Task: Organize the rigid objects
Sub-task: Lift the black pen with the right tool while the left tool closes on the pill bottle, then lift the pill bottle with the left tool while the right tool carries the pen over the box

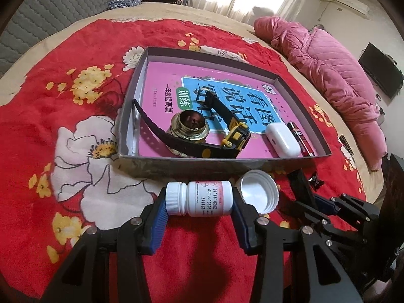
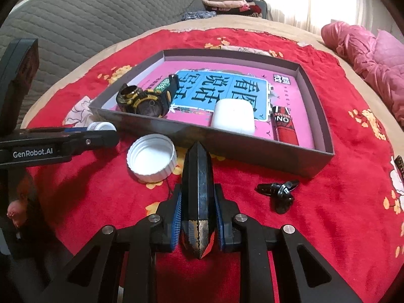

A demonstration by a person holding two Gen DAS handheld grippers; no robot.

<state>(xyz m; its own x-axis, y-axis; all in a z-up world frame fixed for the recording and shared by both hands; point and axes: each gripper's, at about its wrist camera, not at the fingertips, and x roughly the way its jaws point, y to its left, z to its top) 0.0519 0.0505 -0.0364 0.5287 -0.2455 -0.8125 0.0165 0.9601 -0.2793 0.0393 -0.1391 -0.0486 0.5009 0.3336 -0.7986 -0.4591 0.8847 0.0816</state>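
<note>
Left tongs (image 1: pixel 199 202) clamped on white bottle (image 1: pixel 202 198) (capped), right tongs (image 2: pixel 198 207) on black faceted bar (image 2: pixel 198 189).

Left gripper (image 1: pixel 199 199), lower centre, blue pads clamped on a white pill bottle (image 1: pixel 199 198) lying sideways, cap end pointing left. Loose white cap (image 1: pixel 257 193) just right of it, open side up, on the red floral blanket (image 1: pixel 63 75). Grey box (image 1: pixel 161 169) mid-frame holds a pink book (image 1: pixel 164 80), black-yellow watch (image 1: pixel 227 139), brass fitting (image 1: pixel 189 126), white earbud case (image 1: pixel 282 139), battery (image 1: pixel 301 139). Right gripper (image 1: pixel 328 202) at lower right, closure unclear. Pink jacket (image 1: pixel 328 70) upper right.
</note>
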